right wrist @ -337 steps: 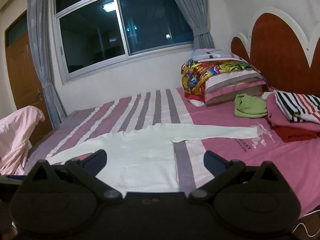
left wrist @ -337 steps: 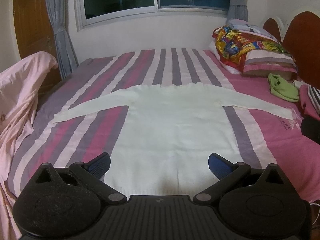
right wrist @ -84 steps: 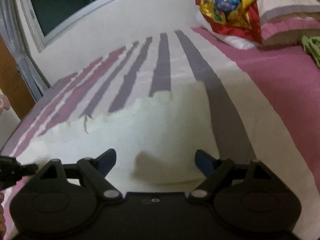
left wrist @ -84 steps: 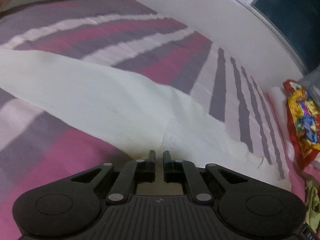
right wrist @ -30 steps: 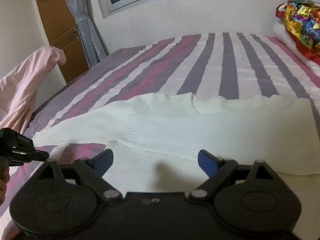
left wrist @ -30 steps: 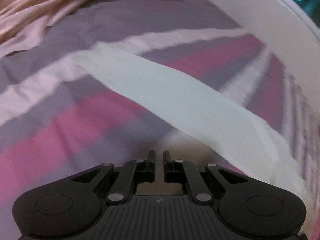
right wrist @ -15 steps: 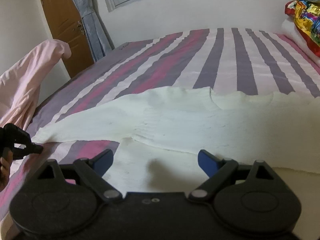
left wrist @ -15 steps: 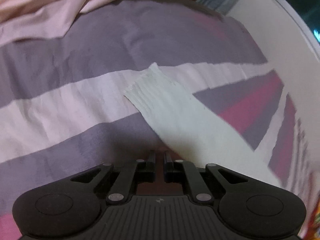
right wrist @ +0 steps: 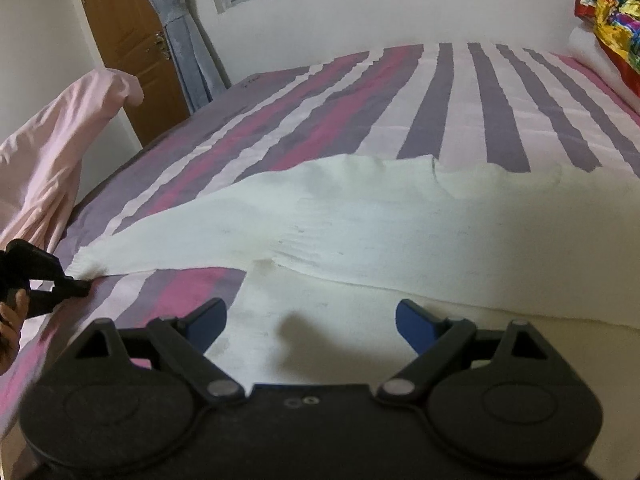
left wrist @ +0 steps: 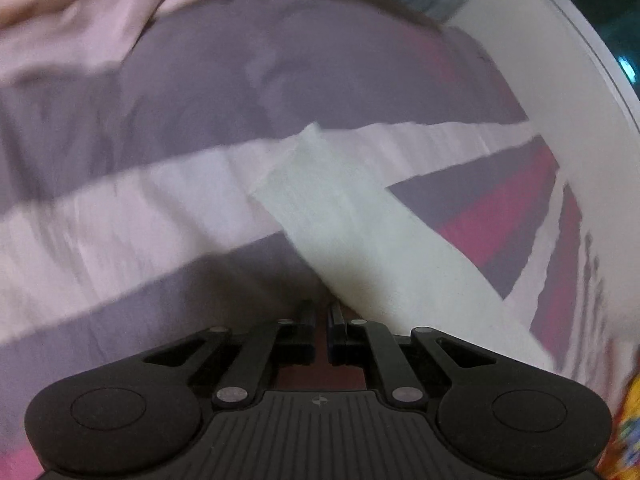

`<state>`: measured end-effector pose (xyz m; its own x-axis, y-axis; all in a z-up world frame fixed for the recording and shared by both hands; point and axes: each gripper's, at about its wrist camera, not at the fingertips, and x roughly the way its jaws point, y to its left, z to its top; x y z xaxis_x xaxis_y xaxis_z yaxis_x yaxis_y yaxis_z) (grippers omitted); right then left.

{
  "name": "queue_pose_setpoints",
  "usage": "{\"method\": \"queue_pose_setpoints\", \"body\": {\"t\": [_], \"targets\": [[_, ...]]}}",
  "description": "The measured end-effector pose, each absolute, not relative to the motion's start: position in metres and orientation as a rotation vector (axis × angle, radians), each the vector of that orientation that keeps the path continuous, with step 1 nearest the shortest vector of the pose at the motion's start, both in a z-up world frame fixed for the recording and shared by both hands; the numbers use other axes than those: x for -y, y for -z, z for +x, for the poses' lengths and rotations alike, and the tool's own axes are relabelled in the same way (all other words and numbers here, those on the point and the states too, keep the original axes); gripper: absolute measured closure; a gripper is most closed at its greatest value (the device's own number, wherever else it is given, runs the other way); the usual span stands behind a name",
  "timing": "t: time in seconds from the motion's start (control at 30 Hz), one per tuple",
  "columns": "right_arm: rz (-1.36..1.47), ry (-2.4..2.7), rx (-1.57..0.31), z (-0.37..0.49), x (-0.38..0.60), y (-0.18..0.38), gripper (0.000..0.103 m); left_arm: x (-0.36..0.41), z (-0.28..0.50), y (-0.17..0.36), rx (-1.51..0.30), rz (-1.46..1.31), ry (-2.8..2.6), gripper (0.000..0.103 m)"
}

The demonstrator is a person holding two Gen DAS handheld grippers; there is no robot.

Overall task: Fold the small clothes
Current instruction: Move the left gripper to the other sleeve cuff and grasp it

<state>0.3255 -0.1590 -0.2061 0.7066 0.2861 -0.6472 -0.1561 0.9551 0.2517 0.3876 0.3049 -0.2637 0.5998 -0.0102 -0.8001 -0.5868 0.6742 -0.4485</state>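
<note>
The white sweater (right wrist: 400,232) is spread flat on the striped bedspread (right wrist: 460,92), with one long sleeve (left wrist: 352,232) stretched out toward the bed's edge, where a pink sheet (right wrist: 52,160) is draped. In the left wrist view the sleeve's cuff is seen lying across a pale stripe, and the sleeve runs back past the right side of the left gripper (left wrist: 321,320). The jaws of that gripper are drawn nearly together with only a thin slit between them, and nothing is seen held in them; they are poised just beside the sleeve's lower edge. The same gripper is seen in the right wrist view at the left border, near the cuff. The right gripper (right wrist: 310,318) is spread wide, its blue-padded fingertips (right wrist: 416,322) held above the sweater's body. A colourful pillow (right wrist: 612,16) is seen at the far right.
</note>
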Motion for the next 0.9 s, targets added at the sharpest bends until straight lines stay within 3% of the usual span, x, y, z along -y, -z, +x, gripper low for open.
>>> {"method": "queue_pose_setpoints", "body": {"t": [0.2,0.37,0.43,0.57,0.83,0.87,0.9], "targets": [[0.179,-0.253,-0.745,0.322,0.158,0.202,0.011,-0.268,0.362,0.222,-0.629,-0.487,-0.411,0.098],[0.184,-0.255,-0.740,0.320,0.159,0.199,0.011,-0.295,0.381,0.247,-0.859,-0.703,-0.393,0.098],[0.178,-0.256,-0.737,0.319,0.158,0.197,0.011,-0.302,0.382,0.258,-0.872,-0.769,-0.390,0.098],[0.177,-0.259,-0.738,0.319,0.156,0.196,0.011,-0.295,0.378,0.253,-0.836,-0.730,-0.343,0.098],[0.181,-0.261,-0.729,0.316,0.154,0.195,0.011,-0.248,0.357,0.205,-0.617,-0.375,-0.350,0.103],[0.182,-0.261,-0.726,0.314,0.155,0.193,0.011,-0.249,0.358,0.201,-0.629,-0.363,-0.345,0.102],[0.183,-0.263,-0.728,0.314,0.155,0.192,0.011,-0.247,0.362,0.198,-0.670,-0.335,-0.344,0.084]]}}
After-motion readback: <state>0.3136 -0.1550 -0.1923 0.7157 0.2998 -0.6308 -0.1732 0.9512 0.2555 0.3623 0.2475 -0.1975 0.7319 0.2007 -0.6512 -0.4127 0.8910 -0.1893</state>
